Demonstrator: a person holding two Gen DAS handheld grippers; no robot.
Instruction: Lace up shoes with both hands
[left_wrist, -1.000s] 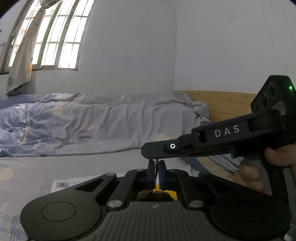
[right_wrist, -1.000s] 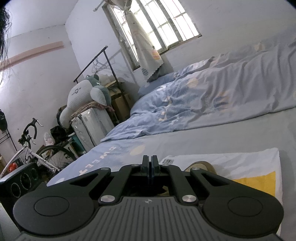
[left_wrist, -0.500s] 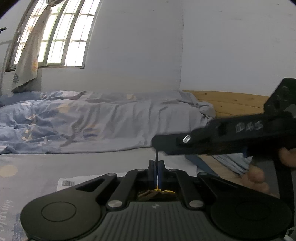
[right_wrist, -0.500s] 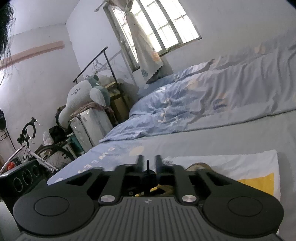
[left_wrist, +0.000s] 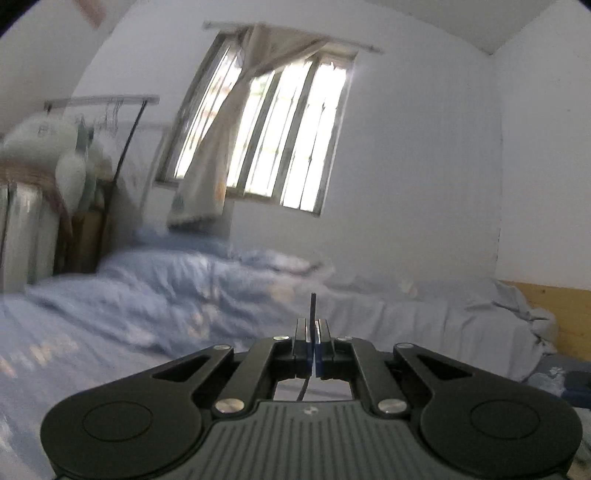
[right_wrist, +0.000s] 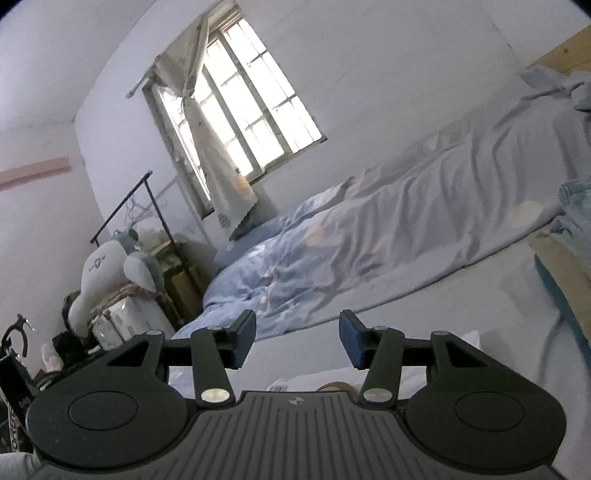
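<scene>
Left tool (left_wrist: 313, 341) pinches lace (left_wrist: 313, 306); right tool (right_wrist: 297, 341) gapes.

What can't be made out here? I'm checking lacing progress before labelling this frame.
- Shoe: in neither view; both cameras tilt up at the room.
- Lace: left wrist view shows only its dark tip above the shut left gripper; the rest is hidden below.
- Left view background: motion-blurred.
- Right gripper: open, empty.

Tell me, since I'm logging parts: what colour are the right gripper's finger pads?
Blue pads, clearest in the right wrist view.
</scene>
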